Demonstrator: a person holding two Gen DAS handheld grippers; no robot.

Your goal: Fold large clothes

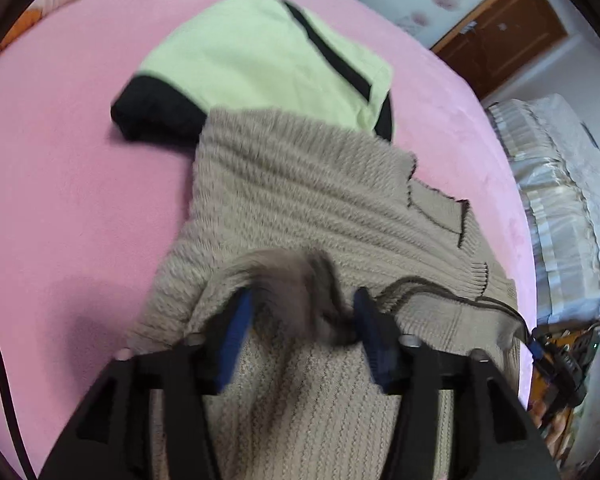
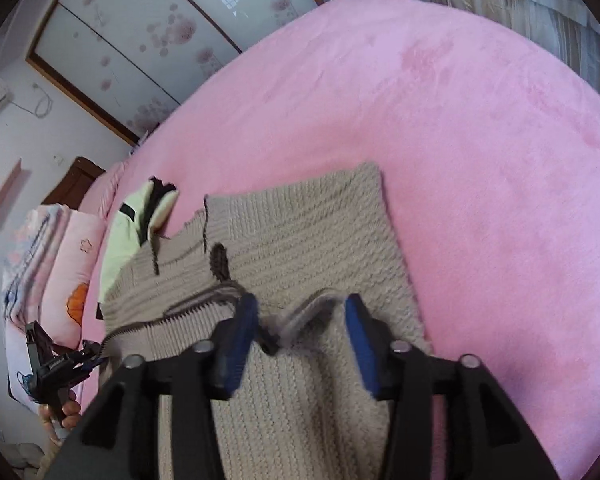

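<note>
A beige knit sweater (image 1: 300, 200) with dark trim lies partly folded on the pink bed (image 1: 60, 180). My left gripper (image 1: 304, 312) stands open with a blurred fold of the sweater's edge between its blue pads (image 1: 236, 336). In the right wrist view the sweater (image 2: 320, 232) spreads ahead, and my right gripper (image 2: 300, 312) is also open, with a raised fold of the knit between its blue pads (image 2: 360, 332). The left gripper shows at the far left of the right wrist view (image 2: 88, 358), at the sweater's trimmed edge.
A folded light-green and black garment (image 1: 260, 60) lies just beyond the sweater, also seen in the right wrist view (image 2: 132, 232). Pink pillows (image 2: 60, 272) sit at the bed's head. Curtains (image 1: 560, 200) and a wardrobe (image 2: 140, 40) border the bed.
</note>
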